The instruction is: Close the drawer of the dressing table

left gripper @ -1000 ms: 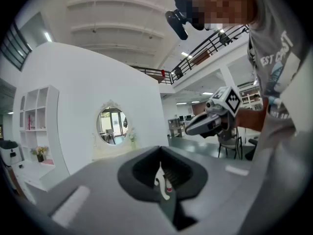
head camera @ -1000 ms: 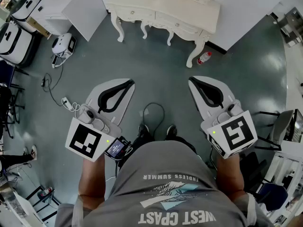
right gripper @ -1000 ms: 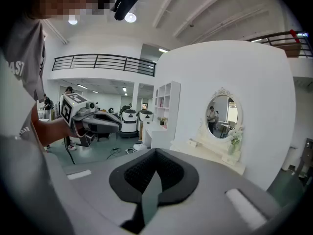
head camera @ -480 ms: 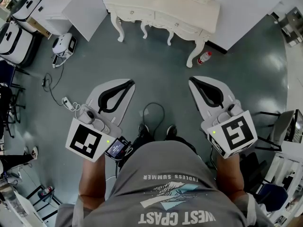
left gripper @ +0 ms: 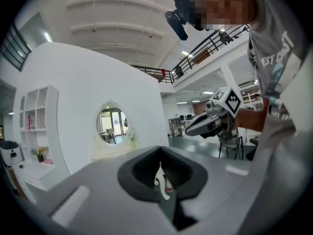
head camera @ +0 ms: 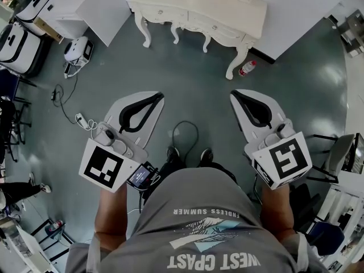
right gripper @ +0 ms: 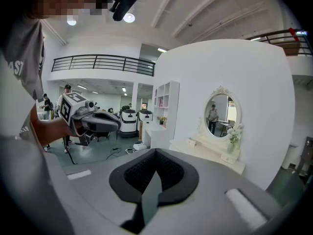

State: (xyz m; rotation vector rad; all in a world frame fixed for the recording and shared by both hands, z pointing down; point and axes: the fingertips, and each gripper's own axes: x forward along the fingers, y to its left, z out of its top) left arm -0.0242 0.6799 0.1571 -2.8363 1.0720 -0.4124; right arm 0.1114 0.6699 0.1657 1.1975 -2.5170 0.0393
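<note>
Cream dressing table (head camera: pixel 227 10) stands at the far end of the floor, well apart from the person; whether its drawer (head camera: pixel 213 28) is open I cannot tell. The left hand-held gripper (head camera: pixel 157 99) and right hand-held gripper (head camera: pixel 235 95) are both pinched together and empty, so closing the drawer looks not yet begun.

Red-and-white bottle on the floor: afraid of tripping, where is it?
Head view, upper right: the red-and-white bottle sits on the grey floor beside the right-hand front leg of the cream dressing table, ahead of the right gripper.
</note>
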